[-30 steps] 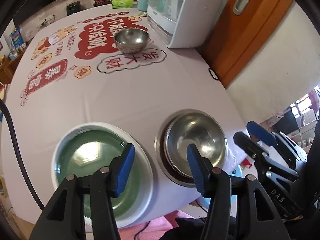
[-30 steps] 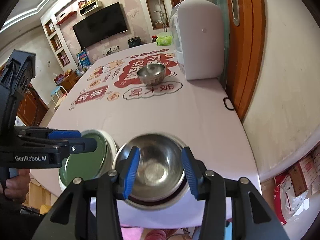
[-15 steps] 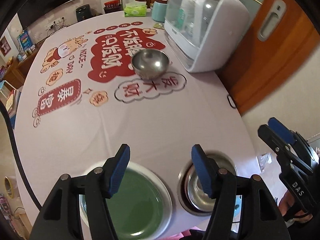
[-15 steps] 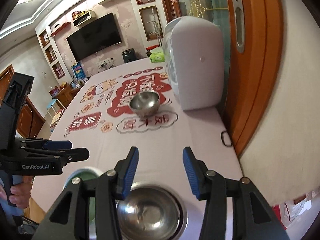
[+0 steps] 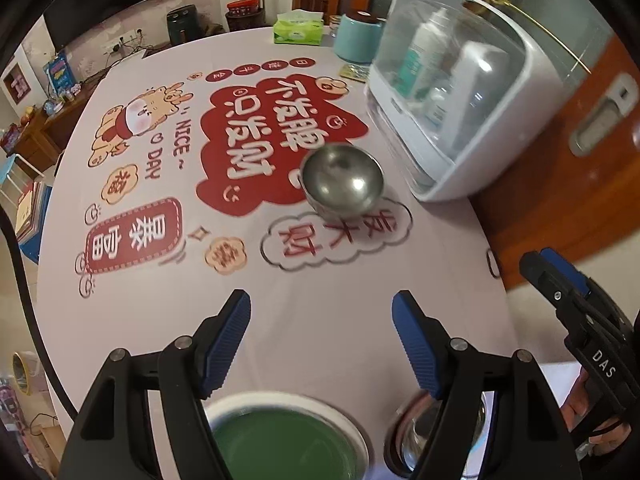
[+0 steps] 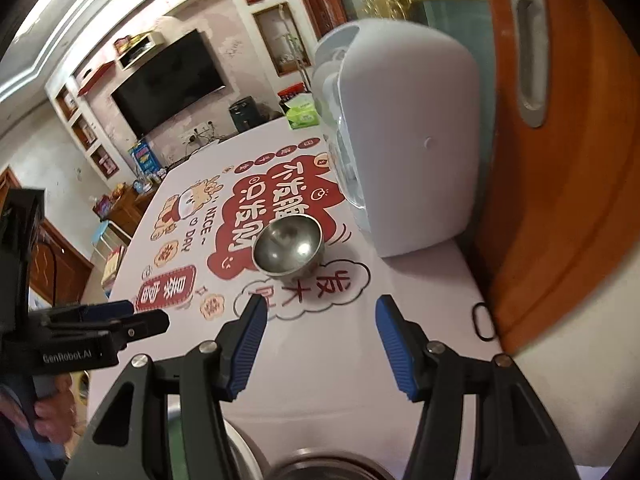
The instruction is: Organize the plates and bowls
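Both grippers, left [image 5: 321, 340] and right [image 6: 319, 344], are opening with nothing between their fingers; small steel bowl [image 5: 342, 178] sits upright, mouth up.

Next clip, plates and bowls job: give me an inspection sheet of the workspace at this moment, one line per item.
Surface: table under a pale cloth printed with red cartoon patches.
Job's things: small steel bowl upright mid-table; green plate and large steel bowl side by side at the near edge, the bowl resting in a dark-rimmed dish.
Clutter: white storage box holding bottles, teal canister, tissue box, black loop by the right edge.
Grippers: left gripper and right gripper both opening, nothing between the fingers.
Cables: black cable along the left side.
Surroundings: television, wall shelves, orange door.
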`<state>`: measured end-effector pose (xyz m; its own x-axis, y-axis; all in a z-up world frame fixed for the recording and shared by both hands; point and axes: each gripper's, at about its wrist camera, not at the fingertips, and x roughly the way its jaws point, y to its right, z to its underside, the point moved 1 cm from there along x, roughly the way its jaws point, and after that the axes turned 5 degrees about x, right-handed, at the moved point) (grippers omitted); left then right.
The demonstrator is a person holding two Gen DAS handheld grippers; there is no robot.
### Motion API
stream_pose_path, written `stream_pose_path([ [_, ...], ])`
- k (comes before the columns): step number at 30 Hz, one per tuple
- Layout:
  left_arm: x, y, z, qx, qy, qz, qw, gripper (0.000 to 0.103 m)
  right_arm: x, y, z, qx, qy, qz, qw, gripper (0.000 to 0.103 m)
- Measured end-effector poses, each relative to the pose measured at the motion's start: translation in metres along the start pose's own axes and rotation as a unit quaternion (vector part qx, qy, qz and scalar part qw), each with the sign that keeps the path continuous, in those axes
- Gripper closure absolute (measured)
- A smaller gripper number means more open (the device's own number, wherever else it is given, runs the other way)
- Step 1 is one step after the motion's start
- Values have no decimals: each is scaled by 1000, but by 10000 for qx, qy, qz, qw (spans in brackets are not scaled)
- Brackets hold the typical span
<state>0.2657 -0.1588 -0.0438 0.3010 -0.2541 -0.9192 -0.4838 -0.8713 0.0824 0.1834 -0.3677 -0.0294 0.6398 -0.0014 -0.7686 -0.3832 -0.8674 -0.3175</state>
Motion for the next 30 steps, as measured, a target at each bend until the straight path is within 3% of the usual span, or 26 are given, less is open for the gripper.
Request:
stream_pose_path([
  [13,60,-35,-58,-276,140,212,9993,31,91,11,-33,1096,-854,-367,9896,46],
  [21,100,-39,-67,-366,208,527,9977,31,140,18,-28,1749,-1292,-587,9743,46],
  [30,145,-45,-69,-546,133,810,9951,31,175,25,-16,2198,-1458,-708,9620,46],
])
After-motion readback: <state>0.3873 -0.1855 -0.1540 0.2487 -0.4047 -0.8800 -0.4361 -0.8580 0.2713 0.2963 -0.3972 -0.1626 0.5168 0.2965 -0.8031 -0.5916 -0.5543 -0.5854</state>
